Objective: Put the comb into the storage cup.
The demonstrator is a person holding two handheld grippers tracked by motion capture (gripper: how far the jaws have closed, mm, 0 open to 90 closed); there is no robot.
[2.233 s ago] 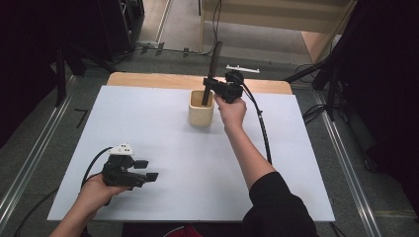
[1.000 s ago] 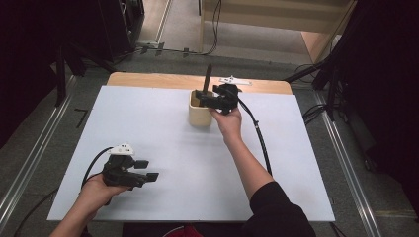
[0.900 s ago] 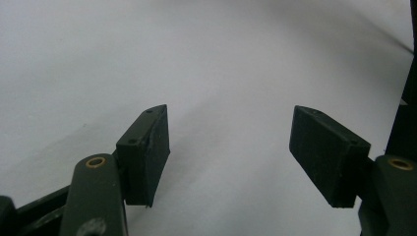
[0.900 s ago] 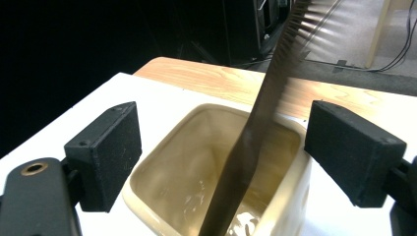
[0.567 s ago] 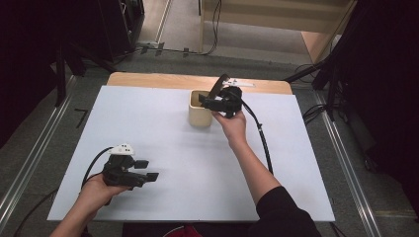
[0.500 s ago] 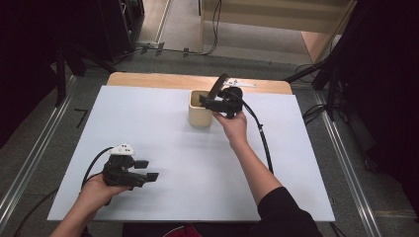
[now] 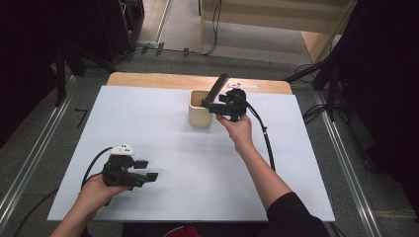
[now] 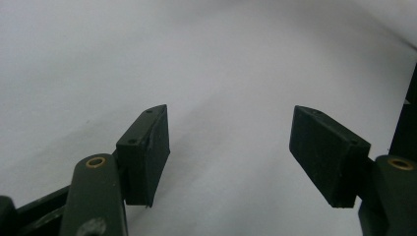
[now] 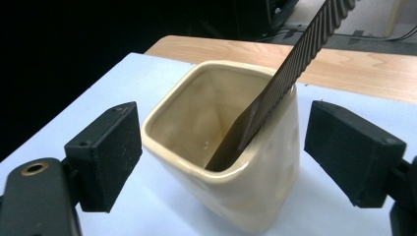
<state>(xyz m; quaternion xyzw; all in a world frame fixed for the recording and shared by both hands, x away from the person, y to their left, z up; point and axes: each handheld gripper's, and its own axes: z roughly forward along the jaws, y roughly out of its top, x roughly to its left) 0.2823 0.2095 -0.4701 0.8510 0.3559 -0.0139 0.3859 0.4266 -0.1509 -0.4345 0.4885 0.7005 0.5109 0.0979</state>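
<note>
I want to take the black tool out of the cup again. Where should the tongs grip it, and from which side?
Probably the ribbed upper handle of the black tool, above the cup rim. It leans on one corner, free above, so the open right tongs could close across its flat faces from the side.

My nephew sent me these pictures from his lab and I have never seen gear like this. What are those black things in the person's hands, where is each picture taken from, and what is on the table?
There is no machine here: a person holds a hand-operated claw in each hand. The high view looks down from above the table. There the left claw sits near the front edge, and the right claw is up beside a cream cup.

The other two pictures come from small cameras riding on the claws. The left gripper view shows its two black jaws spread wide over bare white surface, gripping nothing. The right gripper view shows its jaws open on either side of the cup, apart from it. A dark ribbed tool leans inside the cup, its upper end sticking out past the rim.
</note>
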